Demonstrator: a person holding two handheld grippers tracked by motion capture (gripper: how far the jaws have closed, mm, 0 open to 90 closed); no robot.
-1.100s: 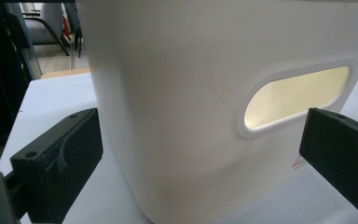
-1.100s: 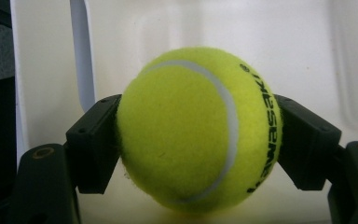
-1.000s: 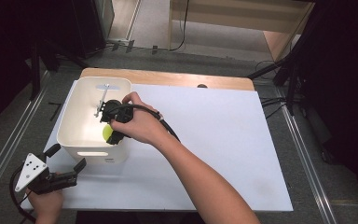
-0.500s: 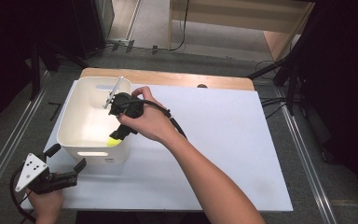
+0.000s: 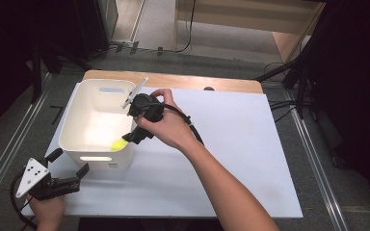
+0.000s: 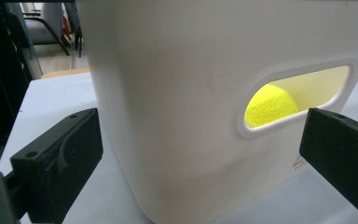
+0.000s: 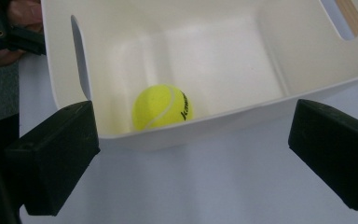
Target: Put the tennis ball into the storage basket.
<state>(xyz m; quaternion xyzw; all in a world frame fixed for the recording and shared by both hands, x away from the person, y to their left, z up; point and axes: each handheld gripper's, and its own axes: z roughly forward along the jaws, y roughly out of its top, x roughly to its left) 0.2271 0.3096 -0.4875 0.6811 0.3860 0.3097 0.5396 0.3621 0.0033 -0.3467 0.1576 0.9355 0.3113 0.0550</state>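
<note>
While the ball (image 7: 162, 106) lies loose in the bin's (image 5: 77, 120) near corner, the right gripper (image 5: 136, 137), fingers spread and empty, should lift clear of the rim without nudging it, the left gripper (image 5: 70, 179) idling open beside the bin.

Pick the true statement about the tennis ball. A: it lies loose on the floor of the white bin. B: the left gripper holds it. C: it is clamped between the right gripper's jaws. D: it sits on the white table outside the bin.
A: the right gripper view shows the tennis ball resting on the floor of the white bin, while the right gripper has its jaws spread wide with nothing between them.
</note>
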